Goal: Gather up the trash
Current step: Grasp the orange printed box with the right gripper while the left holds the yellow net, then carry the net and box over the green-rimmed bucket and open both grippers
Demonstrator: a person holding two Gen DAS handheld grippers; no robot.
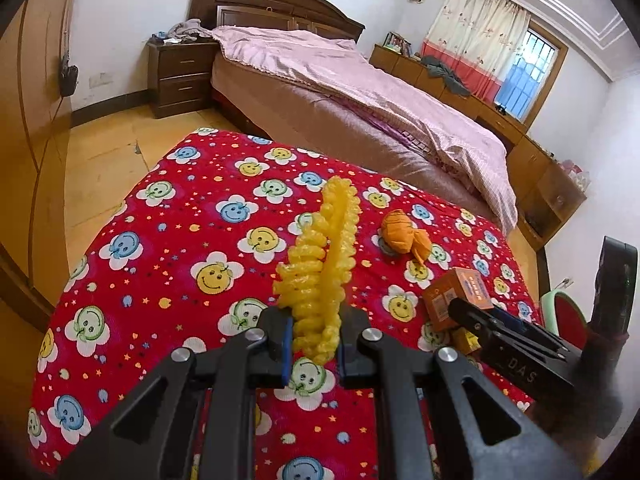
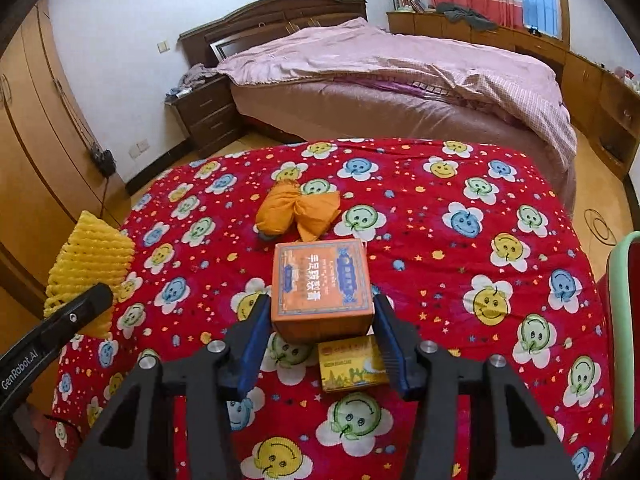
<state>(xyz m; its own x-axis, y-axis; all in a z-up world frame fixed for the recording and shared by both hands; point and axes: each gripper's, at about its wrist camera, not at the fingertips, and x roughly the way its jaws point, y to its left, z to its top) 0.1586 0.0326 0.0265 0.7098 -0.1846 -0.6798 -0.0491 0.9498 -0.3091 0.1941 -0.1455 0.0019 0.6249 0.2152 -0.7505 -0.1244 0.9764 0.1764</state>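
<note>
My left gripper is shut on a yellow foam fruit net, which stands up from the pads above the red smiley tablecloth. The net and left gripper also show at the left edge of the right wrist view. An orange cardboard box sits between the blue pads of my right gripper, with both pads against its sides. A small yellow box lies just in front of it. A crumpled orange wrapper lies farther back on the cloth.
A bed with a pink cover stands beyond the table, with a dark nightstand beside it. Wooden wardrobe doors line the left. A green and red chair edge is at the right.
</note>
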